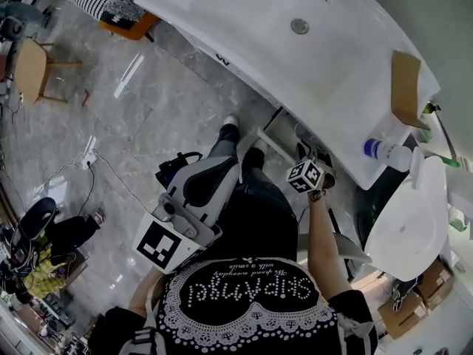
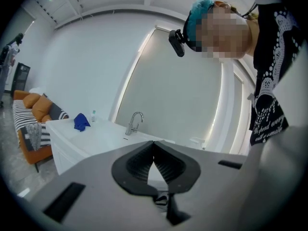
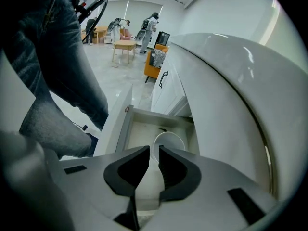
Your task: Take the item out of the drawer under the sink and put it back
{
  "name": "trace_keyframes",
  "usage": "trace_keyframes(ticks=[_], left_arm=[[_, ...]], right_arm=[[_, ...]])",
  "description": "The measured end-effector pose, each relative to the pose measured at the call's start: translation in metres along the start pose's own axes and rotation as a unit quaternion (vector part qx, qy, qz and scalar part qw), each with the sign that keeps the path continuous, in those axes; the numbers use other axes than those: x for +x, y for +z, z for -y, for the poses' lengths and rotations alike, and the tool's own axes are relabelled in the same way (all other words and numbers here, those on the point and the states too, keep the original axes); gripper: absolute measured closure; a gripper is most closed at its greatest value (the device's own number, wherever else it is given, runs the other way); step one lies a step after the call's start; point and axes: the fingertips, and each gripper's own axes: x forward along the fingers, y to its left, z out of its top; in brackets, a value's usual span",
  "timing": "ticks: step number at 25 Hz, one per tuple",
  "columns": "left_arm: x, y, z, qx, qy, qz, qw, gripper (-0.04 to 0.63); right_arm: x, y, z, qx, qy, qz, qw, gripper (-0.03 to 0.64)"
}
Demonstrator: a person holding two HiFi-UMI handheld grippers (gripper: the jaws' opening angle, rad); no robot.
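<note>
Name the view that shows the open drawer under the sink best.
The right gripper view: it looks straight into the drawer, where the right hand-held gripper holds a white container. The head view hides most of it under the countertop; the left gripper view shows none.

Left gripper is just parked in front of the person's waist, roughly level, fingers pressed together on nothing. Right arm is stretched out forward and down. The right gripper is tipped steeply downward, fingers only a narrow slit apart, pinching the wall of a white cup.
</note>
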Motion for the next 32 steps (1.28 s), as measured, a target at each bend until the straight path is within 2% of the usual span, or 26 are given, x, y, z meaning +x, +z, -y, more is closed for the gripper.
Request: trace_keyframes(ticks=[11,26,28,32], left_arm=[[-0.004,-0.004,-0.010,-0.011,0.022,-0.010,0.9996,0.591],[-0.001,-0.006,-0.026,-0.024,0.051,-0.025,0.9981,0.591],[-0.001,-0.005,-0.027,-0.026,0.053,-0.026,0.9979,0.591],[0.000,-0.005,-0.028,-0.029,0.053,-0.025,0.9979,0.591]], right_arm=[[0.030,-0.006,0.000,-0.056,0.021,-0.035,0.998,0.555],[0.056,-0.013,-0.007,-0.057,0.064,-0.061,0.994,0.557],[0.056,-0.011,-0.008,-0.060,0.068,-0.061,0.994,0.588],[0.052,-0.007,-0.007,-0.074,0.063,-0.054,0.994,0.592]])
